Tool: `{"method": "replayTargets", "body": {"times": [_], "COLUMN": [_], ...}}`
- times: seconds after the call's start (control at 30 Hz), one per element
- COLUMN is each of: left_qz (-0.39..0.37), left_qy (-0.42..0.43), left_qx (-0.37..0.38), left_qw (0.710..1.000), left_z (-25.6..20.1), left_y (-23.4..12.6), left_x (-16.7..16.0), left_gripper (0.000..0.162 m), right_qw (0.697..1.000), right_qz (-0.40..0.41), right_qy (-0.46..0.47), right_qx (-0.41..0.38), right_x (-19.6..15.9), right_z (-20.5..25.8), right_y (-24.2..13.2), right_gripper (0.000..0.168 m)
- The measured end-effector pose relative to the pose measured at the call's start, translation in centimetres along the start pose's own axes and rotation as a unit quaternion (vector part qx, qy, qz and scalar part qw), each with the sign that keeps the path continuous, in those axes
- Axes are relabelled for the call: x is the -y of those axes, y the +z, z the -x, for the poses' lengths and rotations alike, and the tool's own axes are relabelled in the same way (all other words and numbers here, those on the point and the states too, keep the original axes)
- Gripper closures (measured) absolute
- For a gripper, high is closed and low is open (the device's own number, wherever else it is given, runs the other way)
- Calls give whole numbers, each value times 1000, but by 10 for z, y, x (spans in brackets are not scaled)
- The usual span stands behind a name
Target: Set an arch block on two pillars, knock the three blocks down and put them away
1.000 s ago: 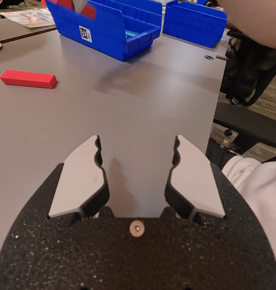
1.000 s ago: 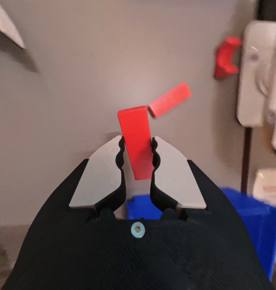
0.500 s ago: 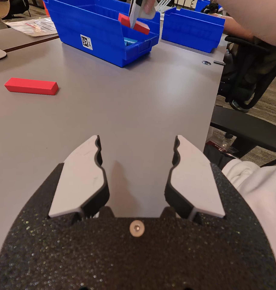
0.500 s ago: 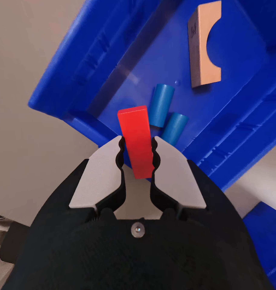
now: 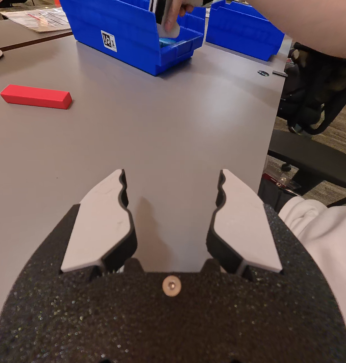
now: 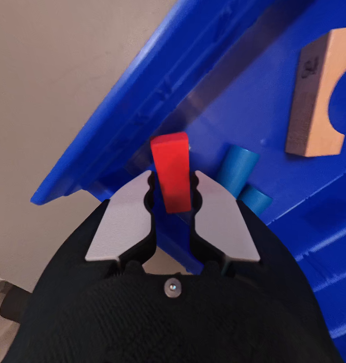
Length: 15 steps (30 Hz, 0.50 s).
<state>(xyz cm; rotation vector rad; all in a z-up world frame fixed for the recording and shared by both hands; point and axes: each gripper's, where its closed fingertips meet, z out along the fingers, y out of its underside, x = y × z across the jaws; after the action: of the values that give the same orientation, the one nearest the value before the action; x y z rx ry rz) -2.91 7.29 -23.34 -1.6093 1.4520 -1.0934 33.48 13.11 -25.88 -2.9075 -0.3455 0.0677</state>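
Note:
My right gripper (image 6: 172,172) is shut on a red rectangular block (image 6: 171,167) and holds it end-down inside a blue bin (image 6: 148,88), close to the bin's near corner. Two blue cylinders (image 6: 237,169) lie on the bin floor just right of the block, and a wooden arch block (image 6: 315,98) lies farther in. My left gripper (image 5: 172,172) is open and empty, low over the grey table (image 5: 168,117). A second red block (image 5: 36,96) lies flat on the table to its far left. In the left wrist view the right gripper (image 5: 168,29) dips into the blue bin (image 5: 129,25).
A second blue bin (image 5: 243,29) stands at the back right. Papers (image 5: 40,17) lie on another table at the back left. The table's right edge runs past a black office chair (image 5: 315,157) and a dark bag. A white sleeve (image 5: 315,235) is at my right. There is about 40 cm between the tips of the two grippers.
The right gripper has carried the red block from over the table to above the blue bin and then down into it. The left gripper has stayed open and almost still.

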Motion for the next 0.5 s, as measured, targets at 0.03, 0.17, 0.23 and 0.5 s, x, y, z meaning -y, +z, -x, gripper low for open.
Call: {"method": "replayTargets", "body": {"times": [0.03,0.17,0.23,0.5], "left_qz": [0,-5,-7,-20], "left_qy": [-1,-3,-4,-14], "left_qx": [0,0,1,4], "left_qw": [1000,1000,1000,1000], "left_z": [0,2,3,5], "left_y": [0,-2,-3,-8], "left_x": [0,1,1,7], "left_gripper": [74,74,74,74], "right_qw": [1000,996,990,968], "right_qz": [-1,-28,-68,-200], "right_qy": [-5,-11,-1,-151], "right_qx": [-5,-82,-122,-23], "right_x": [2,15,31,128], "right_z": [0,-17,-21,101], "right_y": [3,-17,-46,-73], "right_gripper": [117,94,93,76]}}
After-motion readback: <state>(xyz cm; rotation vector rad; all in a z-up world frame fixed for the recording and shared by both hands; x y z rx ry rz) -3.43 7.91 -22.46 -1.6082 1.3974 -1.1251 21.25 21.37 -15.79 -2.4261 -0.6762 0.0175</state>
